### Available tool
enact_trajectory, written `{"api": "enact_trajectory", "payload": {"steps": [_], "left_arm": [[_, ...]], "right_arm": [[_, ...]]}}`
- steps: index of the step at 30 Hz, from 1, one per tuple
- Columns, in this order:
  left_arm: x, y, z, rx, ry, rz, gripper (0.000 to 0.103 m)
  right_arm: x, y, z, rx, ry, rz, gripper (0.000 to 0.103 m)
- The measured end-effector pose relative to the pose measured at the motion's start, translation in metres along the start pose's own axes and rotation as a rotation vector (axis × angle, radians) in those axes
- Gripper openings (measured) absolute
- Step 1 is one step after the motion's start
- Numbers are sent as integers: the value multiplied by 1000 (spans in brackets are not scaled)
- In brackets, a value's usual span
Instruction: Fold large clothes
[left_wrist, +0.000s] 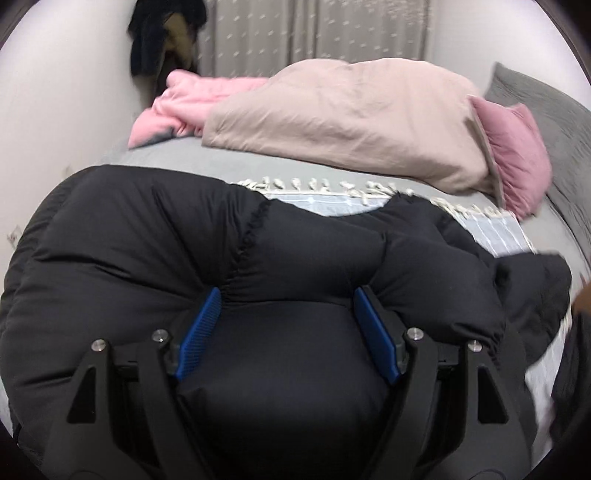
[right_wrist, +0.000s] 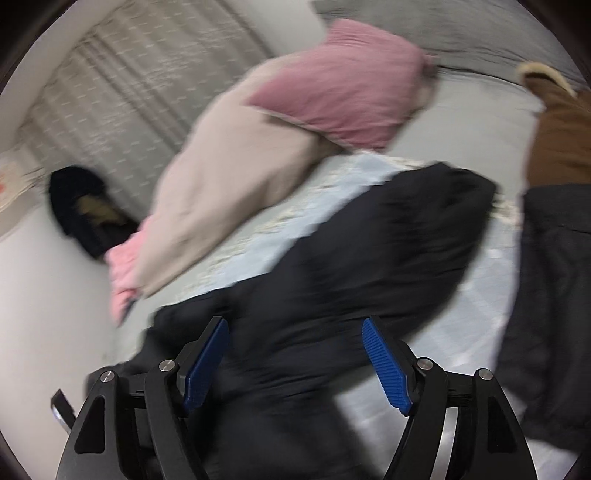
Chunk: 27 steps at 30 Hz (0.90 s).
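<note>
A black puffer jacket (left_wrist: 147, 240) lies spread over the bed and fills the lower half of the left wrist view. My left gripper (left_wrist: 288, 295) has a thick puffy fold of it bulging between the blue pads (left_wrist: 199, 332), and the fabric creases at both tips. The right wrist view is blurred. There the same jacket (right_wrist: 388, 240) runs diagonally across a light blue throw. My right gripper (right_wrist: 295, 325) hovers over its lower part with the jaws wide apart and nothing pinched between them.
A beige duvet (left_wrist: 351, 122), a pink blanket (left_wrist: 177, 103) and a pink pillow (left_wrist: 513, 147) are heaped at the far side of the bed. A fringed light blue throw (left_wrist: 321, 201) lies under the jacket. A brown fleece-lined garment (right_wrist: 557, 140) and a dark grey one (right_wrist: 550, 295) lie at right.
</note>
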<state>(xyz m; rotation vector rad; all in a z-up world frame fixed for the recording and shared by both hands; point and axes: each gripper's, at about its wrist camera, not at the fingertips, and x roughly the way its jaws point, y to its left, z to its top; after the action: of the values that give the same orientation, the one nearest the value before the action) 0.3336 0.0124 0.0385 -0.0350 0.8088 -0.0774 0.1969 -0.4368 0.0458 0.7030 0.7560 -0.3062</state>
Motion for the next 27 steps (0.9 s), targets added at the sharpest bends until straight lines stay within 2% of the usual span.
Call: {"api": "enact_trajectory", "payload": {"steps": [2,4,7,10,12,14,15,17,19,20,23,27], "left_arm": [[-6,3,9,-32,15,-25,74],[-22,3,6,-34,-22,-78,74],[-50,-12,-5,57,-84,-103,75],[-79,-16,-19,116,-121,-136,75],[-87,-13,-22,129,-100,-180,75],[-94,-5,-26,125,-70,-221,76],[-94,-1,-25,119,-60,-231,77],[-95,10,-23,118,-52,-206,77],[-92,19,-21,110,-56,-174,77],[-92,24,-21,100,-55,-168,77],[-89,38,-19,45,-45,-200,77],[-85,49,-21,-28,-21,-276,77]], "right_arm": [[11,-33,12,38,25,-58,77],[23,-63,24,85,28,-111,77],[49,-92,32,158,44,-151,77],[87,-113,35,213,65,-171,76],[104,-118,36,246,70,-166,76],[124,-122,35,282,83,-122,75],[133,-125,33,298,86,-71,70],[142,-133,28,343,77,15,13],[136,-135,23,390,36,53,9],[126,-132,23,373,5,58,7],[87,-103,33,222,-82,-5,6],[20,-44,48,53,-213,25,5]]}}
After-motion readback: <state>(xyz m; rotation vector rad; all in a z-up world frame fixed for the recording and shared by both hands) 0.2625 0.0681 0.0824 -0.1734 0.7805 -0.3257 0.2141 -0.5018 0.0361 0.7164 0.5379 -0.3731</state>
